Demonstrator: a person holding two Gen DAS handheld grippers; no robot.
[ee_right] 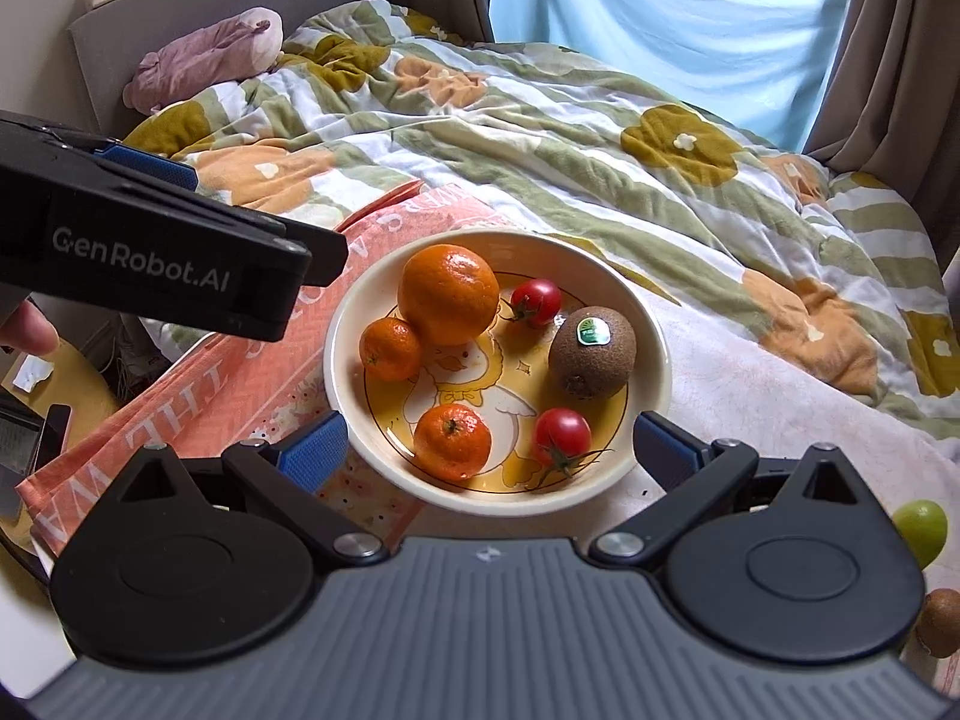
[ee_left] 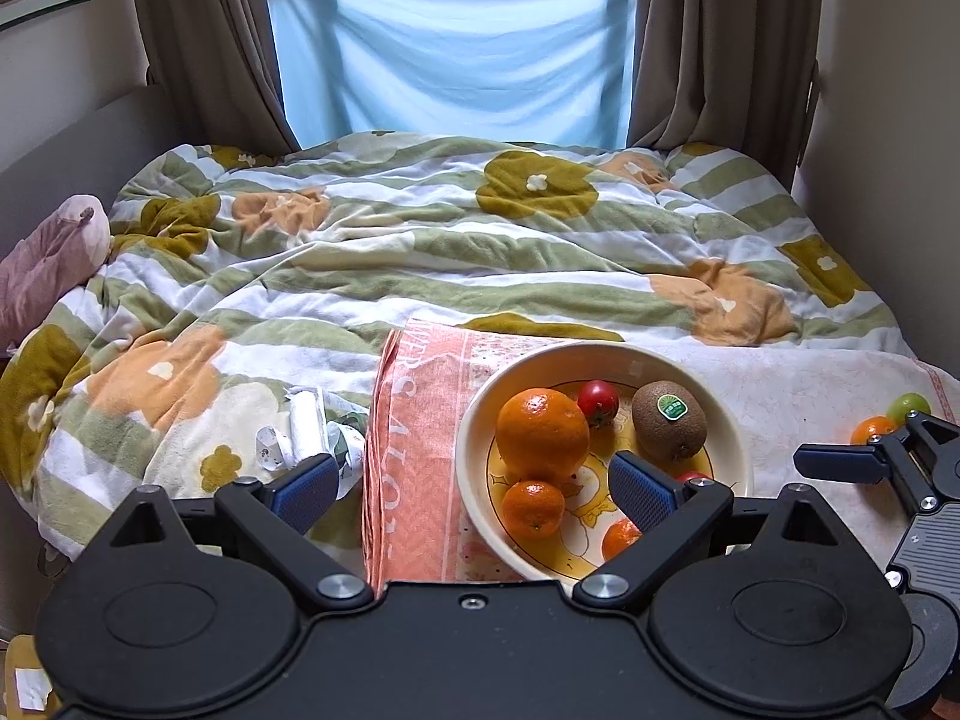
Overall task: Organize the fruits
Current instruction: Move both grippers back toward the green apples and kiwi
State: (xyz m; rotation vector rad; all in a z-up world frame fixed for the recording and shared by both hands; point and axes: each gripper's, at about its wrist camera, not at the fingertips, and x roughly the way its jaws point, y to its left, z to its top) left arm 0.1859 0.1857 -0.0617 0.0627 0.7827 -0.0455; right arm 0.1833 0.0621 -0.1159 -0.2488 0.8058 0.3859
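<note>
**Cream bowl holds six fruits; both grippers open and empty above it**

Cream-glazed, the round ceramic bowl with a yellow duck print (ee_right: 651,324) sits on a pale flowered cloth (ee_right: 780,384) spread over the striped floral quilt (ee_right: 540,138). Its left rim lies just beside the folded orange-pink lettered towel (ee_right: 198,396). To your right of the bowl the cloth is bare until the table-like edge, where a small green round fruit (ee_right: 921,531) and a brown fuzzy kiwi (ee_right: 942,621) lie loose; the left wrist view also shows a small orange citrus (ee_left: 871,429) beside that green fruit. Beyond the bowl the quilt runs open to the brown curtains (ee_left: 690,48) and the blue sheet over the window (ee_left: 450,54). A mauve plush toy (ee_right: 204,54) rests well apart at the grey headboard.

Inside the bowl you have a large orange (ee_right: 447,294) touching a small mandarin (ee_right: 390,349) at the left, a second mandarin (ee_right: 452,441) near the front rim, two red cherry tomatoes with green stems (ee_right: 536,300) (ee_right: 561,435), and a stickered brown kiwi (ee_right: 591,354) at the right.

Your right gripper (ee_right: 489,447) has its jaws spread fully wide, straddling the bowl's near rim, with nothing held; the blue pads touch no fruit. Your left gripper (ee_left: 474,492) is likewise wide open and empty, one blue pad over the quilt, the other over the bowl's interior. In the right wrist view, it hangs above the towel, left of the bowl.
</note>
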